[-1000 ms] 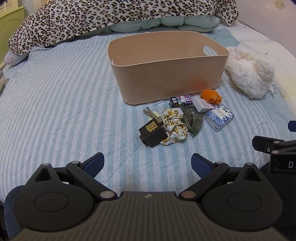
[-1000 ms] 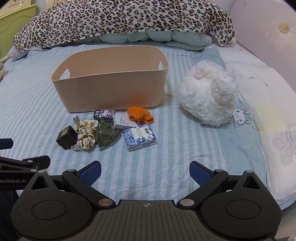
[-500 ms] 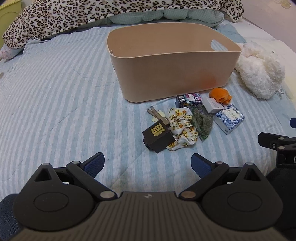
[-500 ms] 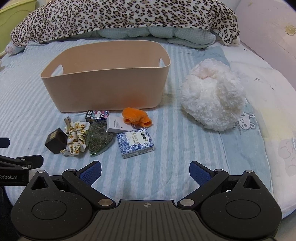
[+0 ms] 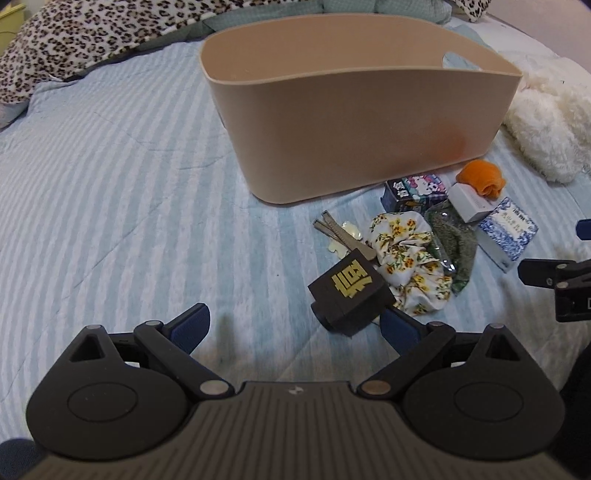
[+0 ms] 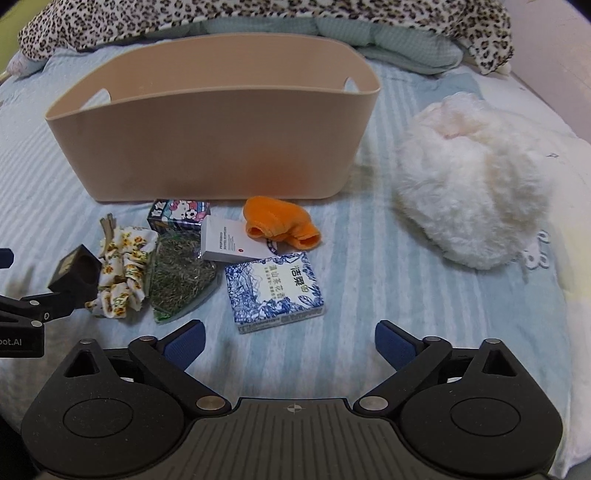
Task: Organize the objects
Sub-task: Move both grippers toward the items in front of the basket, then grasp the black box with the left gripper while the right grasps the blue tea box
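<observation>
A beige bin (image 5: 354, 122) (image 6: 218, 122) stands empty on the striped bedspread. In front of it lies a cluster: a black box with gold lettering (image 5: 349, 291) (image 6: 75, 271), a floral scrunchie (image 5: 410, 258) (image 6: 123, 269), a bag of green herbs (image 6: 181, 277), a cartoon box (image 6: 179, 216), a white box (image 6: 231, 240), an orange cloth (image 6: 280, 223), a blue-white packet (image 6: 275, 291) and metal clips (image 5: 341, 236). My left gripper (image 5: 295, 328) is open, its right finger just beside the black box. My right gripper (image 6: 290, 341) is open just below the blue-white packet.
A white fluffy plush (image 6: 472, 184) lies to the right of the bin. A leopard-print blanket (image 6: 258, 14) and a green quilt are bunched at the head of the bed. The bed's right edge (image 6: 576, 258) drops off near the plush.
Both grippers have moved forward and lower toward the cluster; the bin and objects look larger. The left gripper's right finger now reaches the black box. Both stay open.
</observation>
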`<state>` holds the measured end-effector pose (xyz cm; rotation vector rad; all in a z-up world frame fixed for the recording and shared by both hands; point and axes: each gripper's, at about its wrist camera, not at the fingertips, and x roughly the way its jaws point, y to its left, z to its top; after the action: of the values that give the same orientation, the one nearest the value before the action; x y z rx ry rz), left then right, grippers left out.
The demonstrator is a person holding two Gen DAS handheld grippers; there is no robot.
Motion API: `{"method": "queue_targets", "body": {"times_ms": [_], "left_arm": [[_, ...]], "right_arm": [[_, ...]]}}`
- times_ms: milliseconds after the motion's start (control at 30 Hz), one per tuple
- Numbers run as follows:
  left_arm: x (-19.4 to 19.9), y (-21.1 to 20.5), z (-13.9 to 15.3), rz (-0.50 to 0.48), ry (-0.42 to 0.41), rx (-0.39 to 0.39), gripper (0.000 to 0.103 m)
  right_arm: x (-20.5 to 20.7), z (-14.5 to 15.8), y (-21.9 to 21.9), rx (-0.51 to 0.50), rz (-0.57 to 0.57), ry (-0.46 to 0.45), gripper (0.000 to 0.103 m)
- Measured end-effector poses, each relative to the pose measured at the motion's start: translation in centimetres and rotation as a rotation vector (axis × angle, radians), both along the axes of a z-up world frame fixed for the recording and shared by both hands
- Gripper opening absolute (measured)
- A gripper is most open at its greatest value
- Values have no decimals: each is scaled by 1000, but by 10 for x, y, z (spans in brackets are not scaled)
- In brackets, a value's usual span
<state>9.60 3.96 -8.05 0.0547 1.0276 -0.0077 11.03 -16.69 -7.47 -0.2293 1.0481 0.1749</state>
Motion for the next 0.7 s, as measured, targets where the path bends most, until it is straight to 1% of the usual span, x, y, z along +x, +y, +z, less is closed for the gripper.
{"method": "queue_targets", "body": {"times_ms": [67,167,367,433,467,533,600,633,700], "left_arm": [[6,0,-6,-14,9,-6,94],[11,0,-12,-29,9,-8,93],[21,-4,-16,-77,-17,-15,90],[25,-4,-18,-79,-16,-24,88],[26,-4,-18,-76,-14,-27,87],[28,-2,-17,-72,-15,-45,82],[29,-1,-15,-71,-22,-50,69],[28,-1,-14,-75,-24,-52,66],[28,0,-12,-80,-21,-60,55]], "right_arm": [[5,-7,2,-3,10,2,97],[11,-16,5,-3,21,3,93],[20,-28,10,20,26,0,86],[20,-30,13,24,31,-5,78],[21,-30,13,23,33,-5,77],[20,-31,15,20,31,-13,69],[19,-31,15,30,30,-18,64],[19,-31,16,34,28,-17,63],[18,-30,15,39,24,-19,62]]}}
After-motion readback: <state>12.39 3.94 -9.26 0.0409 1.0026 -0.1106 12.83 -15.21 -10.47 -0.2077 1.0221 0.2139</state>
